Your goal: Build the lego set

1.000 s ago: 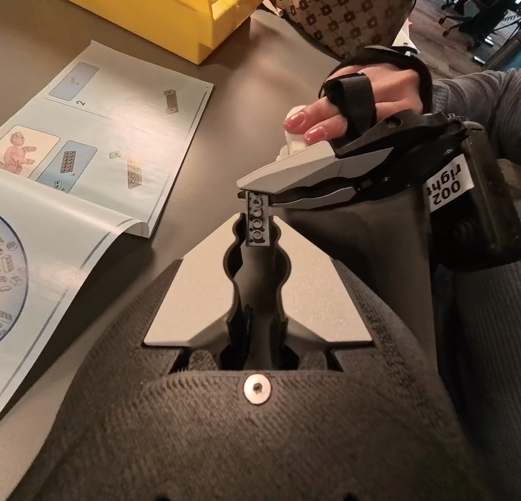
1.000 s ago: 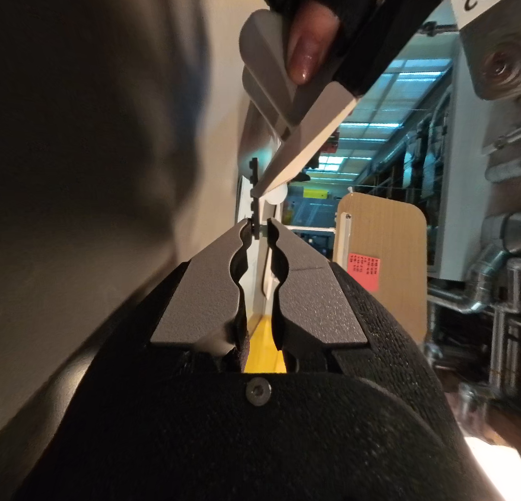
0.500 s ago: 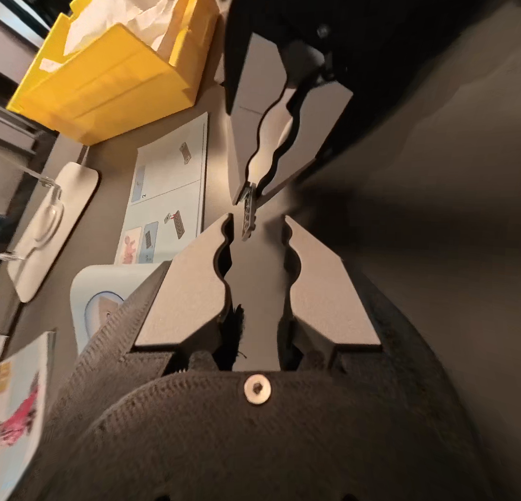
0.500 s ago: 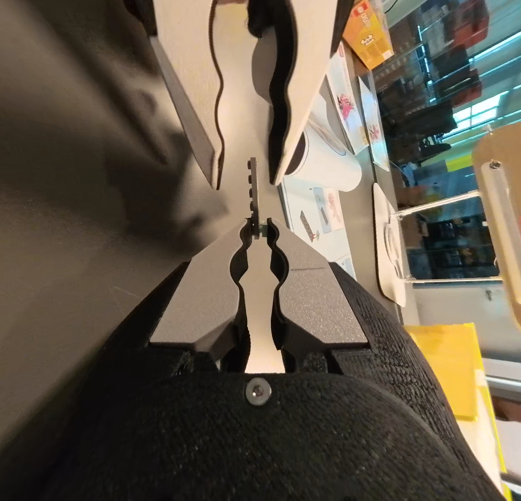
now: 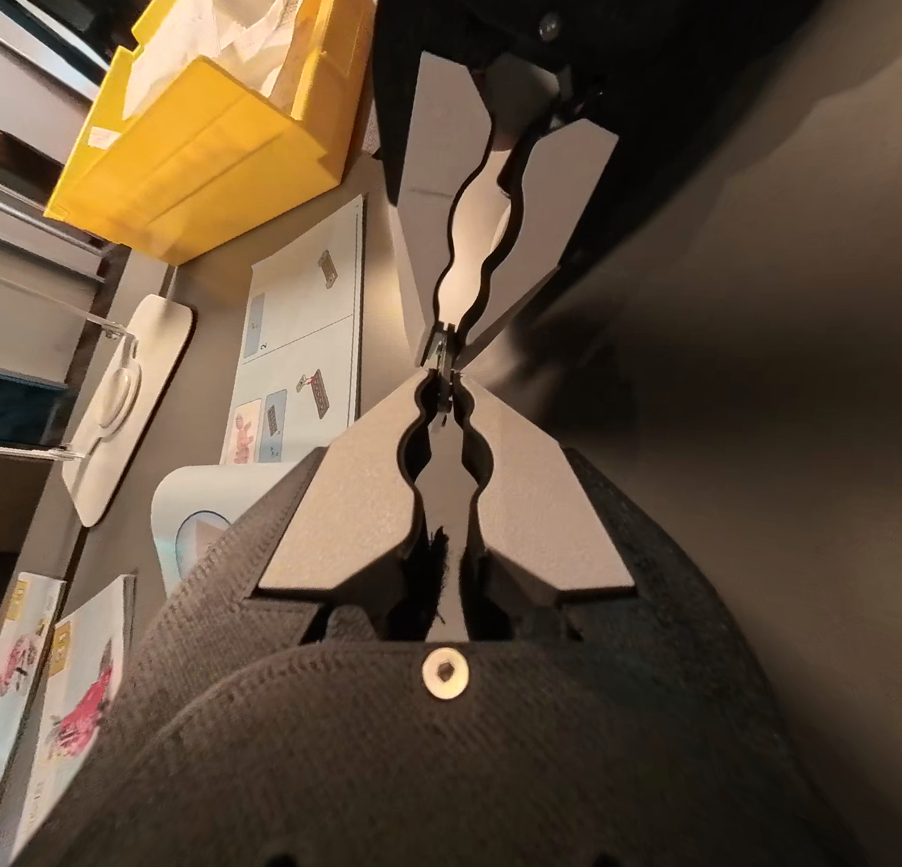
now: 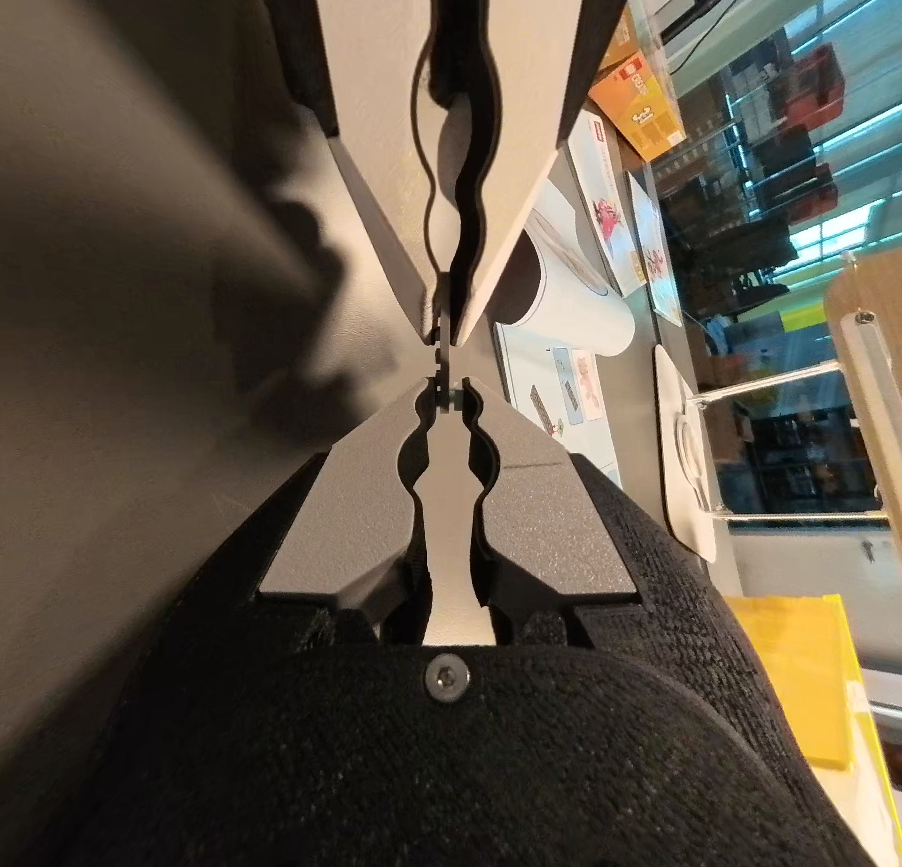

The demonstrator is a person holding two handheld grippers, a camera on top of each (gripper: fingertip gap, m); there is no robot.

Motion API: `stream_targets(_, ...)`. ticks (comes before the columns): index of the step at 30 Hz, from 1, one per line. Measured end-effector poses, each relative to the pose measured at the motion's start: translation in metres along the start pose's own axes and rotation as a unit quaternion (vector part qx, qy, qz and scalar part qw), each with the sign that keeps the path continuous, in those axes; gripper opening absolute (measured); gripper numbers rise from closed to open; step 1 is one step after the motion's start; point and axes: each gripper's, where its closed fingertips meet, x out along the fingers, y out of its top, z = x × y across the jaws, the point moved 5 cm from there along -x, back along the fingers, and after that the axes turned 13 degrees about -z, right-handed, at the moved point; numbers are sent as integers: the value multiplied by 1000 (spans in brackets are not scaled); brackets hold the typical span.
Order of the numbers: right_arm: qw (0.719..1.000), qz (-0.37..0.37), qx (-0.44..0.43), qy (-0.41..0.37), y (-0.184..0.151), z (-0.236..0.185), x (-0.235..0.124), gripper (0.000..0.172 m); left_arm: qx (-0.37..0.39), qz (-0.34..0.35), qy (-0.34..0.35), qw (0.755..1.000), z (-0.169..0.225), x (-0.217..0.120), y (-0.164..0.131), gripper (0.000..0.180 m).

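Looking along our left gripper (image 5: pixel 441 379), we see its fingers clenched on one end of a dark studded plate (image 5: pixel 441 355) that stands edge-on. The plate runs straight from these fingertips into those of the right gripper (image 5: pixel 445 328) facing it, tip to tip, so both clamp the same piece. Left of the plate lies an open booklet (image 5: pixel 302 336) on the table (image 5: pixel 210 287); beyond the booklet sits a yellow bin (image 5: pixel 195 160).

Along our right gripper (image 6: pixel 445 394), the plate (image 6: pixel 443 355) is pinched at its near end, together with a small grey piece (image 6: pixel 458 397) pressed between plate and right finger. The plate's far end sits between the left gripper's (image 6: pixel 441 326) closed tips. Right of the plate lie the booklet (image 6: pixel 561 384) and a white stand base (image 6: pixel 683 453).
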Motion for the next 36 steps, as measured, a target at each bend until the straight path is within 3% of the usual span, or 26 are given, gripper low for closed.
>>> stream_targets(9,1000,7,-6,-19,-1,1,1,9,-58,9,-27,998,-4,1,-1,4)
stream_targets(14,1000,8,3,-1,-2,-2,2,8,-2,4,9,1000,0,3,-1,4)
stream_targets(25,999,29,34,28,-2,-2,4,8,39,25,36,998,2,3,-1,3)
stream_targets(36,999,33,37,22,0,-3,7,7,25,35,28,999,0,3,-2,3)
